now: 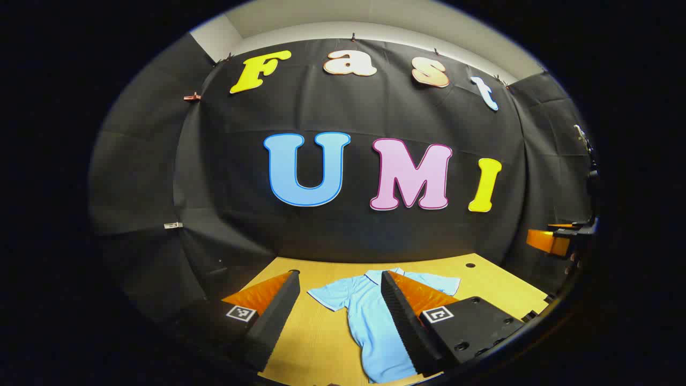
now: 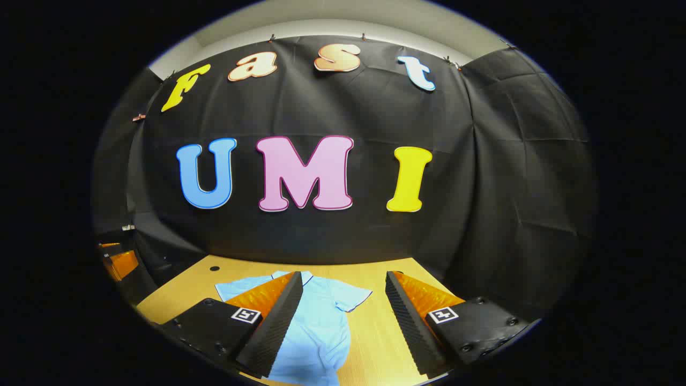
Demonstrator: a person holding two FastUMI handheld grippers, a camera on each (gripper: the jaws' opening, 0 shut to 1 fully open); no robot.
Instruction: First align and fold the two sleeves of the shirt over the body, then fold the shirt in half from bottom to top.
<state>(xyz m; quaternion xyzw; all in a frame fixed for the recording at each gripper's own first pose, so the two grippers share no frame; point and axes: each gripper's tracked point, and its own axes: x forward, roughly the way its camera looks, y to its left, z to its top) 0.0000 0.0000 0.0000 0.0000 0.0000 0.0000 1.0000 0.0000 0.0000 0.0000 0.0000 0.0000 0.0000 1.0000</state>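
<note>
Apparently nothing is folded yet: the light blue polo shirt (image 1: pixel 370 321) lies flat and face up on the wooden table (image 1: pixel 316 343), collar toward the far wall, both short sleeves spread outward. The left gripper (image 1: pixel 340 321) and right gripper (image 2: pixel 340 321) hover above it, jaws wide apart and empty, each probably lined up over its own sleeve for a first pinch. Behind the pale, bare tabletop hangs a black cloth wall (image 2: pixel 482 187), with a strip of light ceiling above.
</note>
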